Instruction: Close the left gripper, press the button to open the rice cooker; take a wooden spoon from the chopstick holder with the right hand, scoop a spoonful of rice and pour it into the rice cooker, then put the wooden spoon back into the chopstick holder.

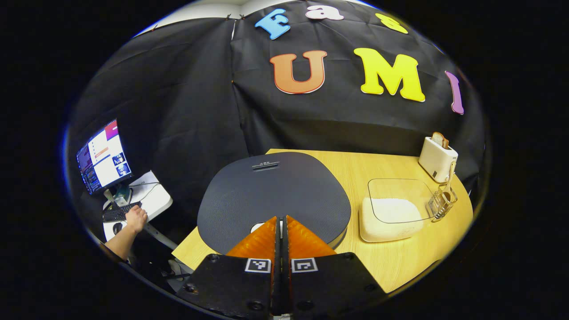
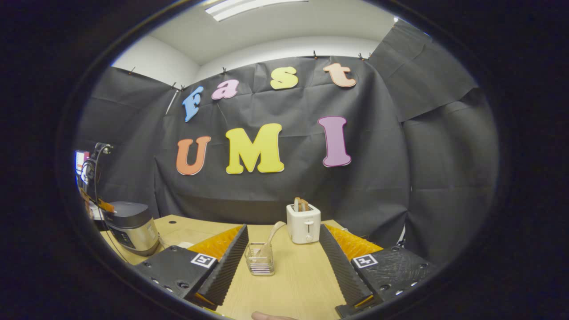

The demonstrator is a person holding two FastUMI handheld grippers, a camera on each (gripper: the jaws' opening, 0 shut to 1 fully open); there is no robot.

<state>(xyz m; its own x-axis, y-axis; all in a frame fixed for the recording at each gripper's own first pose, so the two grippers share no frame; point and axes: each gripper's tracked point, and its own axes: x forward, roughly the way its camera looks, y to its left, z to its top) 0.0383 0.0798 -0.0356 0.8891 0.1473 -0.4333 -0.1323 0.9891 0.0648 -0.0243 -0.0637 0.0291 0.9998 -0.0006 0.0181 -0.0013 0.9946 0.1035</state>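
In the left gripper view my left gripper (image 1: 281, 218) is shut, its tips just above the front of the dark grey rice cooker lid (image 1: 271, 189), with a white button (image 1: 259, 227) showing beside them. The lid is down. To the right a clear container of rice (image 1: 391, 213) sits next to the wire chopstick holder (image 1: 442, 203), where the wooden spoon (image 1: 450, 174) stands. In the right gripper view my right gripper (image 2: 283, 228) is open and empty. The chopstick holder (image 2: 260, 261) with the wooden spoon (image 2: 272, 235) lies between and ahead of its fingers. The rice cooker (image 2: 132, 227) is far left.
A white toaster (image 1: 437, 158) with bread stands at the back of the wooden table (image 1: 400, 262), behind the holder, and appears again as the toaster (image 2: 303, 223). Off the table's left, a person's hand (image 1: 136, 218) rests at a keyboard below a monitor (image 1: 103, 156).
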